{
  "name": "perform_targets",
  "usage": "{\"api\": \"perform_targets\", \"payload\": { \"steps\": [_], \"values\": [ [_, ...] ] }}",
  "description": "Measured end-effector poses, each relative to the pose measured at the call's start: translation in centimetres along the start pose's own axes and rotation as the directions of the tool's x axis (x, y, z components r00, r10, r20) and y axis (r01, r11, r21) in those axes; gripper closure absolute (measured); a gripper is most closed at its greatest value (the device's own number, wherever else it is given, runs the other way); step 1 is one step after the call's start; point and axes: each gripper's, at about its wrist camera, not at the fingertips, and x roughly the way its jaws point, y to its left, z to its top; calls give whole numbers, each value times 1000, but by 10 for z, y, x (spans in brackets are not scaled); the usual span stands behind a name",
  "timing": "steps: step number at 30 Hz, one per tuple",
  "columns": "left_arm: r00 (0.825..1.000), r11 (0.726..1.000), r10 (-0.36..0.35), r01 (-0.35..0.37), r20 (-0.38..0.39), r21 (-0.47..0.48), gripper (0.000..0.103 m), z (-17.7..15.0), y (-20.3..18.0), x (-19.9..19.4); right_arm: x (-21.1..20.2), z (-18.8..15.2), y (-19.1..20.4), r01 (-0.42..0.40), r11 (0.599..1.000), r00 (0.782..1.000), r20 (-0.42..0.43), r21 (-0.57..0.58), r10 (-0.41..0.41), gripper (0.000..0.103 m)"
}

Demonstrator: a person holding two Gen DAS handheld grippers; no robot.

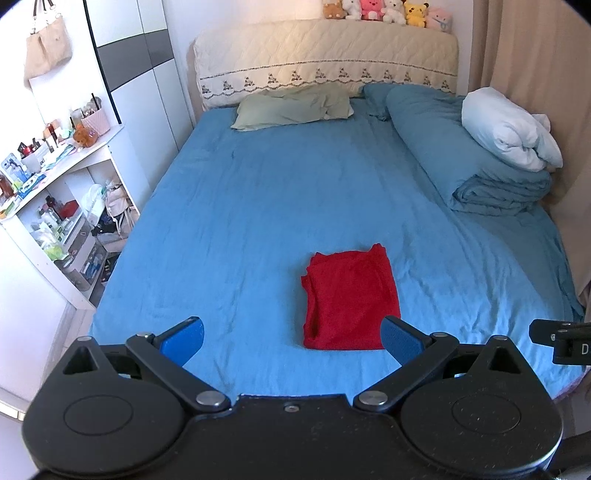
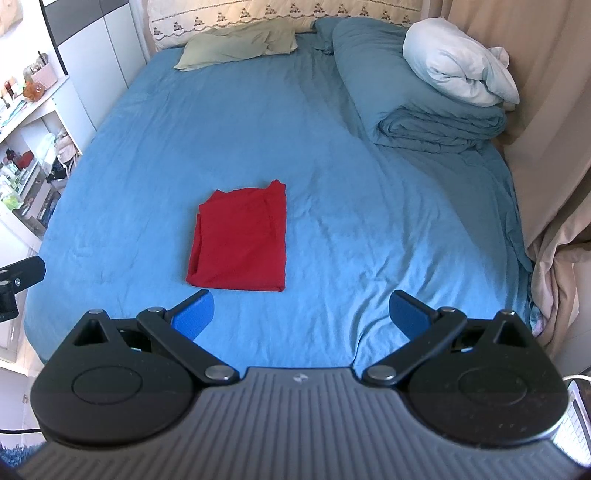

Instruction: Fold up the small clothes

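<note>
Two grippers over near edge of bed, both spread wide, nothing between pads. Left gripper [image 1: 291,338]: black linkage arms with round steel pivots, flat blue pads [image 1: 183,339] angled outward. Right gripper [image 2: 301,314]: same build, ribbed grey housing at base, blue pads [image 2: 194,315] likewise apart. Neither touching cloth or sheet.

Red garment [image 1: 351,300] flat on sheet, just beyond left gripper tips, closer to its right pad; in right wrist view [image 2: 242,242] ahead and left of right gripper. Folded to rough rectangle, layered edges showing along left side, small peak at far right corner. Fabric matte, fine knit, slight creases.

Sheet [image 1: 258,192] blue, soft, lightly wrinkled, covering whole mattress. Green pillow [image 1: 291,107] flat and rumpled at head. Blue duvet [image 1: 469,162] folded in thick roll along far right, white pillow [image 1: 509,129] puffy on top of it. Headboard [image 1: 325,55] cream, quilted, embroidered border. Plush toys [image 1: 386,10] in row above. Shelf [image 1: 62,192] white, cluttered with bottles, at left. Beige curtain [image 1: 535,74] at right, hanging in folds.
</note>
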Motion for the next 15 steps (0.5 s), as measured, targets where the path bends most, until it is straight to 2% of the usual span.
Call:
{"api": "perform_targets", "payload": {
  "steps": [15],
  "values": [
    [1000,1000,0,0,5,-2,0,0,2,1,-1,2,1,4,1000,1000,2,-3,-4,0]
  ]
}}
